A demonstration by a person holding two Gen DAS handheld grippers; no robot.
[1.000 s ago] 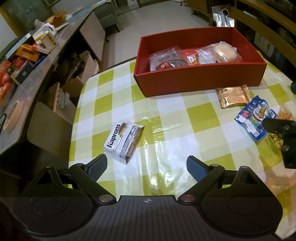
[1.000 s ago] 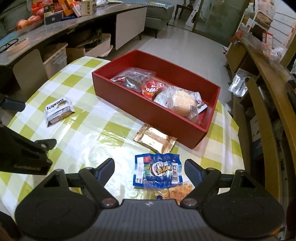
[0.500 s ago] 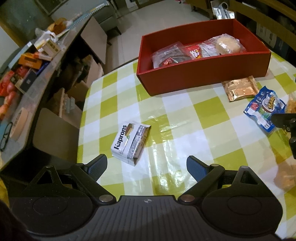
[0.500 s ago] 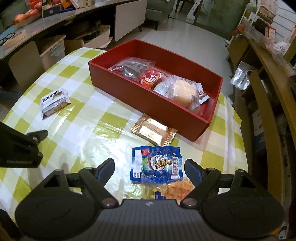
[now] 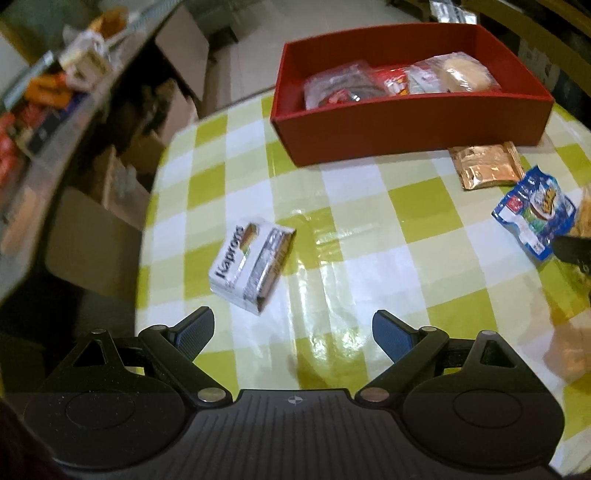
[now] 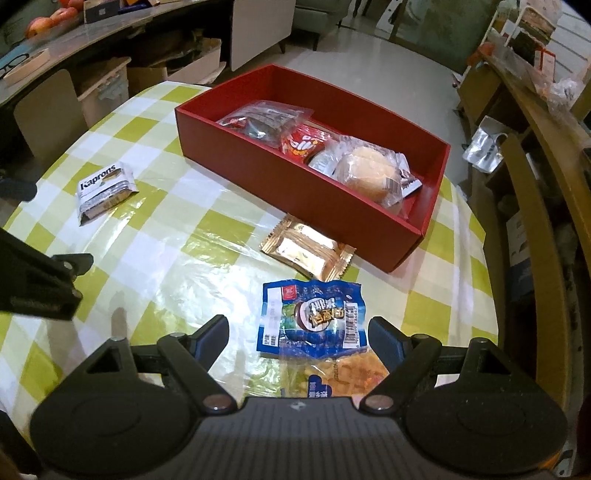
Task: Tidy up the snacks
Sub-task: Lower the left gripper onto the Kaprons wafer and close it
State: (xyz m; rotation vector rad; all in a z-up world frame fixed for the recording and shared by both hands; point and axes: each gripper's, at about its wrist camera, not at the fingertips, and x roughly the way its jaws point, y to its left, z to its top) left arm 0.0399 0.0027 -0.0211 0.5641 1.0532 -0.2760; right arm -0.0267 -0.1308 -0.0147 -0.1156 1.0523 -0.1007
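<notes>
Right wrist view: both grippers gape empty; gold packet (image 6: 307, 252) lies beside red box (image 6: 295, 177).

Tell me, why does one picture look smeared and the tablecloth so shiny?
Left wrist view: motion blur smears the shelf clutter and the Kaprons pack. Right wrist view: sharper, with glare on the plastic tablecloth. Both: fisheye bends the red box edges.

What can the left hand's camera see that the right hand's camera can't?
Only the left wrist view shows the left gripper open over bare tablecloth. Only the right wrist view shows the right gripper open around the blue packet, and apples on the counter. Both show the red box, Kaprons pack and gold packet.
</notes>
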